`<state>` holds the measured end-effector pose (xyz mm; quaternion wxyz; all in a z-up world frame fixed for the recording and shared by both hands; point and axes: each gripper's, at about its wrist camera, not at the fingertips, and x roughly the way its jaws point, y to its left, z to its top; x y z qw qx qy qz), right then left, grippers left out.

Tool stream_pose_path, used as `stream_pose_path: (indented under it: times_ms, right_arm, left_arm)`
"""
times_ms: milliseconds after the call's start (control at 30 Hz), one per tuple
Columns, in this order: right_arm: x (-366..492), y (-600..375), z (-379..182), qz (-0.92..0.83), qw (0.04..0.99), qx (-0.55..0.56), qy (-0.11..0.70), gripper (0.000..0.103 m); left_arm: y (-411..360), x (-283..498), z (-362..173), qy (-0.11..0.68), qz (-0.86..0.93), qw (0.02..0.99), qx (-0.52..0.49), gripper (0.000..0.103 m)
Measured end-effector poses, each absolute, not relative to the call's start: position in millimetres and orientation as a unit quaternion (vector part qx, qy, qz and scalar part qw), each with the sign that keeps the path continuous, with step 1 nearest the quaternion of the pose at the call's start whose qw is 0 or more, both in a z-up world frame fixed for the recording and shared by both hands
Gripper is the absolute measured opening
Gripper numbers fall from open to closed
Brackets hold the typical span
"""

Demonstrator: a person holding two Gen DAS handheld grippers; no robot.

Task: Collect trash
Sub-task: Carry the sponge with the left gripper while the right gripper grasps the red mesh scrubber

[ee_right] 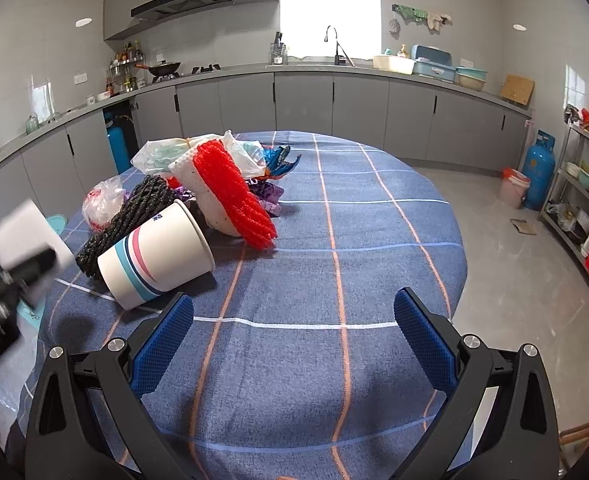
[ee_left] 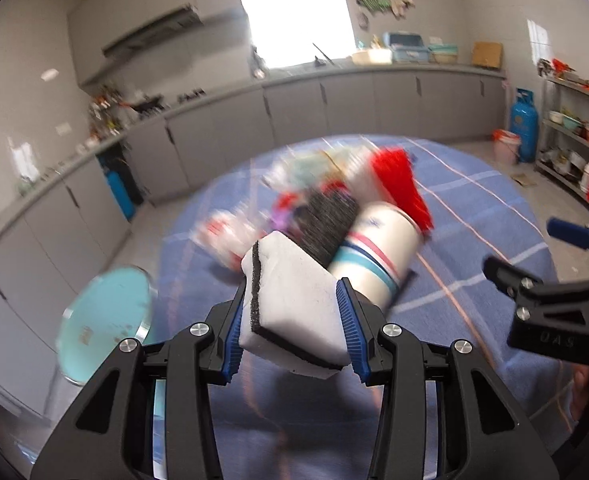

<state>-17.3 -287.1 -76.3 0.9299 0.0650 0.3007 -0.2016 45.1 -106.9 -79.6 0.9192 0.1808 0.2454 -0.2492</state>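
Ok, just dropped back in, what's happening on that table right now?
The left gripper has clamped a white sponge with a dark edge and holds it above the blue checked tablecloth. The right gripper hangs open and empty over the cloth. A tipped paper cup, red foam netting, black netting and plastic bags are piled on the table.

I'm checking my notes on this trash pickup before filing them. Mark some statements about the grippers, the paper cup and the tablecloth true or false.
1. The left gripper is clamped on a white foam block with a black layer. True.
2. The right gripper holds the striped white paper cup. False: its jaws are open and empty.
3. The paper cup stands upright. False: it lies on its side.
4. The blue checked tablecloth covers a round table. True.
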Motion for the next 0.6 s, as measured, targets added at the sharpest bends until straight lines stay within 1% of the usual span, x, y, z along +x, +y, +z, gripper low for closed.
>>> stream_pose_path:
  times_ms: [100,267,600]
  right_arm:
    - [-10.1,-280.1,-73.7,-0.182,0.935,0.060,0.297,0.099]
    - [11.3,-265.8,-67.9,-0.151,0.943,0.043,0.294,0.099]
    - [57.5,-263.2,-59.2,-0.154,0.945,0.031,0.287,0.098]
  left_arm:
    - [-98.3,52.7,-73.5,0.229,-0.213,0.932,0.185,0.043]
    - [-79.8,81.0,-80.2,0.254,-0.175,0.936,0.169,0.043]
    - [-59.0,119.4,-85.8,0.255,-0.133,0.943,0.165,0.043]
